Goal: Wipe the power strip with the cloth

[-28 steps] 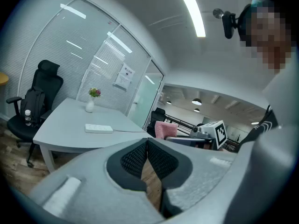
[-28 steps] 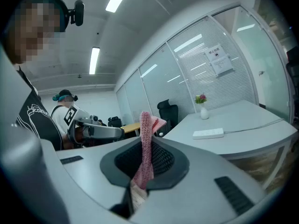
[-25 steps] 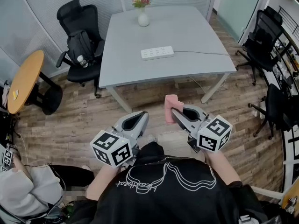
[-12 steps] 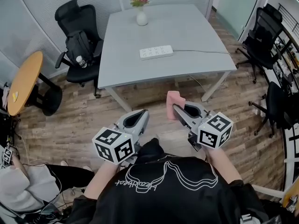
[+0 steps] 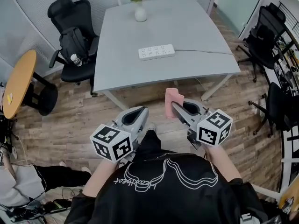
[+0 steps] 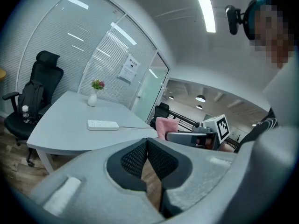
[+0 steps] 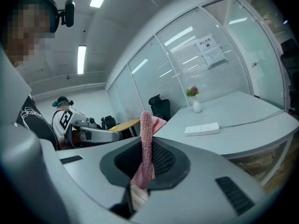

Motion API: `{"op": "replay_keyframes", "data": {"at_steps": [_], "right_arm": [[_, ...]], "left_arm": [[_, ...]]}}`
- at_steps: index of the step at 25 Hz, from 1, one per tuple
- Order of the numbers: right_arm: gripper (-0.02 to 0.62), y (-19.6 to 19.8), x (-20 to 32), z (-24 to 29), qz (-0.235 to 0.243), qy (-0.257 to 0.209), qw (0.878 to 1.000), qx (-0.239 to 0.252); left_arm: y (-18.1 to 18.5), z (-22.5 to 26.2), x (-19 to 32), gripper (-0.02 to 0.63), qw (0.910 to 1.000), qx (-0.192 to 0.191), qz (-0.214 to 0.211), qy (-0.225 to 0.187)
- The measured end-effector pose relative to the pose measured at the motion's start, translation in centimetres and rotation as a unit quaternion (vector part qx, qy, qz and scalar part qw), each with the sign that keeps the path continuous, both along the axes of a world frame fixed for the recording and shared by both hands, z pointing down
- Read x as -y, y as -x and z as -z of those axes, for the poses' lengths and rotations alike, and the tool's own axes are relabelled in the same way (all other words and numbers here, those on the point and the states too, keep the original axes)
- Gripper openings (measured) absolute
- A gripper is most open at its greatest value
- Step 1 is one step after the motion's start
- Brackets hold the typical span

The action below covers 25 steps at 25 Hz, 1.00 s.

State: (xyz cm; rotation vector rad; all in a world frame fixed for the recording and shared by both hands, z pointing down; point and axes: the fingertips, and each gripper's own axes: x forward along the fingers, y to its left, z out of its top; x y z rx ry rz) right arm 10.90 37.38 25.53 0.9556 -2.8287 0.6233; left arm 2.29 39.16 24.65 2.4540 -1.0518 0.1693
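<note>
A white power strip [image 5: 156, 52] lies near the middle of the grey table [image 5: 117, 69], its cord running off to the right; it also shows as the power strip [image 6: 103, 124] and the power strip [image 7: 202, 129]. My right gripper [image 5: 174, 107] is shut on a pink cloth [image 5: 171, 101], which sticks up between the jaws as the cloth [image 7: 145, 148]. My left gripper [image 5: 139, 116] is shut with nothing in it. Both grippers hang over the wood floor, short of the table's near edge.
A white vase with flowers [image 5: 139, 7] stands at the table's far end. A black office chair with a backpack [image 5: 74, 41] sits left of the table, a round wooden table [image 5: 18, 80] further left. More black chairs [image 5: 264, 45] stand at the right.
Both grippers and the view have shifted slightly toward the table; the right gripper still holds the cloth.
</note>
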Motion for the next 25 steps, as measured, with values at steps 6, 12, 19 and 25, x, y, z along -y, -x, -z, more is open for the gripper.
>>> {"op": "replay_keyframes", "data": {"at_steps": [6, 12, 19, 25], "right_arm": [[0.034, 1.5, 7.6, -1.3, -0.015, 0.029, 0.999, -0.004], [0.034, 3.0, 16.3, -3.0, -0.039, 0.066, 0.997, -0.016], [0.035, 5.6, 25.1, -4.9, -0.044, 0.091, 0.995, -0.017], [0.034, 7.2, 31.0, -6.8, -0.05, 0.113, 0.992, -0.034]], "left_arm": [[1.9, -1.3, 7.7, 0.014, 0.9998, -0.002, -0.005, 0.018], [4.0, -2.8, 16.9, 0.014, 0.9988, -0.007, -0.012, 0.047], [6.1, -4.7, 26.2, 0.014, 0.9975, -0.002, -0.027, 0.066], [7.8, -6.8, 32.5, 0.014, 0.9959, -0.004, -0.025, 0.087]]}}
